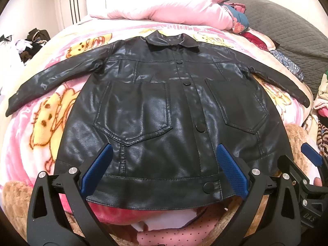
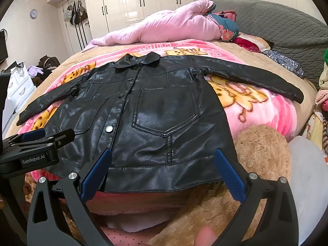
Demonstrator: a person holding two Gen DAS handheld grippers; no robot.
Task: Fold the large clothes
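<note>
A black leather jacket (image 1: pixel 155 106) lies spread flat, front side up, on a bed covered by a pink cartoon blanket (image 1: pixel 41 123). Its collar (image 1: pixel 172 41) points to the far end, its hem to the near edge, and both sleeves stretch out to left and right across the blanket. The front is buttoned, with two large patch pockets on either side of the button row.

The left gripper (image 1: pixel 164 170) hovers over the near hem, its blue-padded fingers (image 1: pixel 98 168) spread wide apart and gripping nothing; whether the pads touch the leather cannot be told. The right gripper (image 2: pixel 163 174) sits just beside it at the right part of the hem, its fingers (image 2: pixel 229 174) likewise released and wide, with the hem lying between them. In the right wrist view, the left gripper appears at the left edge, near the jacket's lower left corner.

At the far end of the bed a rumpled pink quilt (image 2: pixel 168 26) is heaped, with a grey bedspread (image 2: pixel 276 24) to its right. A tan fuzzy blanket (image 2: pixel 260 151) lies at the near right, just beside the jacket's hem corner. White wardrobe doors (image 2: pixel 131 4) stand beyond the bed, and bags hang on the wall to the far left.
</note>
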